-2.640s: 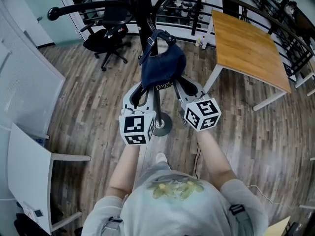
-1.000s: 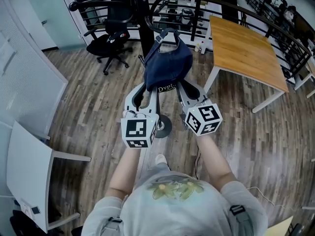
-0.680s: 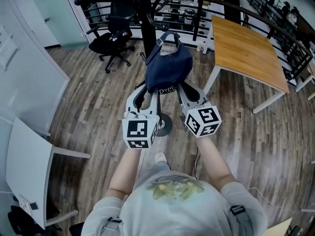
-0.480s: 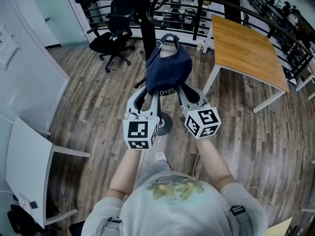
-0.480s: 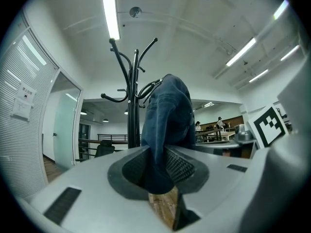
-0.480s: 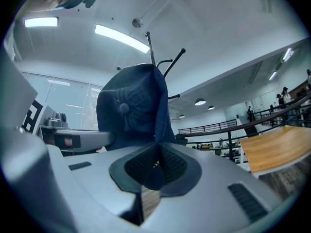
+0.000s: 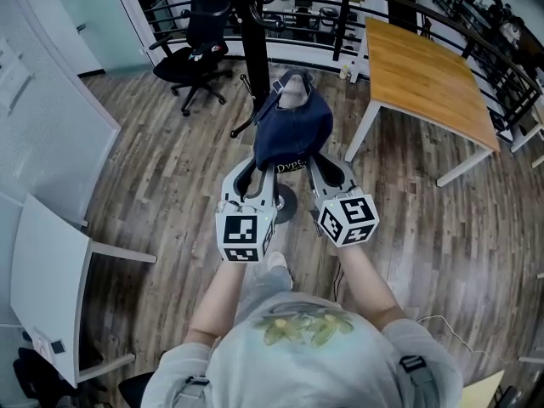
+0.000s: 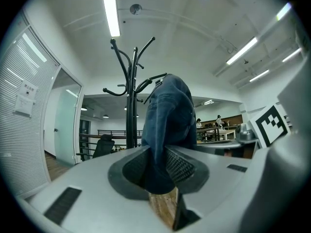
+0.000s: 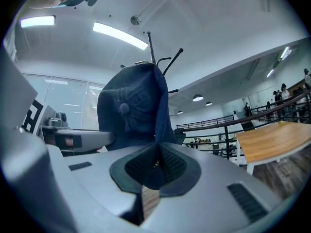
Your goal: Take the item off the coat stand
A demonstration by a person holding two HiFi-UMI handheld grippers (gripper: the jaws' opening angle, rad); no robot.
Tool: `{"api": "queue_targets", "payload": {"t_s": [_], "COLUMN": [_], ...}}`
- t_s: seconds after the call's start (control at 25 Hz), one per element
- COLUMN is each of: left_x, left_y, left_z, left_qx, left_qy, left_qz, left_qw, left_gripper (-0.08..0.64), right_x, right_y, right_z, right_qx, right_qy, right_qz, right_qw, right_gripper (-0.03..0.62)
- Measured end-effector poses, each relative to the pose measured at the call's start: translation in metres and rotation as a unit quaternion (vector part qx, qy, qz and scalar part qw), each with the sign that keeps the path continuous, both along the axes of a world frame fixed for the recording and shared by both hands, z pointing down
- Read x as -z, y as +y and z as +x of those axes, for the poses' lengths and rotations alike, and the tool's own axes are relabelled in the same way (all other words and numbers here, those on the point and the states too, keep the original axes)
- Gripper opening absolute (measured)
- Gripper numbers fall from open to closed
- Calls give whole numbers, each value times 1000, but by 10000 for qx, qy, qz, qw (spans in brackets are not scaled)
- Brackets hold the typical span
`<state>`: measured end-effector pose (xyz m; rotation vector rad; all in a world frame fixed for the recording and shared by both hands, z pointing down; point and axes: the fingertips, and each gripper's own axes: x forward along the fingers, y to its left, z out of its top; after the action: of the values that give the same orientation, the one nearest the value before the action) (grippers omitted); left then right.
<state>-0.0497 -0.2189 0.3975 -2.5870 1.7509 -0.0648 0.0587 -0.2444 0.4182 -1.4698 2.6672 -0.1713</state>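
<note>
Seemingly off the coat stand, the soft, light cap is pinched at its rim by left gripper and right gripper (jaws closing on fabric).

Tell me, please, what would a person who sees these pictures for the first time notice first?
The eye goes first to the navy cap, held up in the middle of the head view. The left gripper and the right gripper both pinch its lower edge, and the right jaws are closing on the fabric. Just beyond the cap stands the black coat stand, with a wooden table to its right.
</note>
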Motion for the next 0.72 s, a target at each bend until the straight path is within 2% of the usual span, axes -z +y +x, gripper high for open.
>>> {"api": "queue_targets", "payload": {"t_s": [0.24, 0.72], "left_x": [-19, -35], "left_y": [17, 34], "left_z": [0, 0], "left_qx": [-1, -130], "left_qy": [107, -44], "left_qz": [-130, -314], "left_qw": [9999, 9994], "left_gripper": [98, 98], "right_x": [-18, -32], "right_y": [18, 39], "right_z": [1, 2], "right_qx": [-44, -65], "right_qy": [69, 139], "right_qz": [-184, -244], "right_qw": [9998, 9996], "right_gripper": [25, 25]}}
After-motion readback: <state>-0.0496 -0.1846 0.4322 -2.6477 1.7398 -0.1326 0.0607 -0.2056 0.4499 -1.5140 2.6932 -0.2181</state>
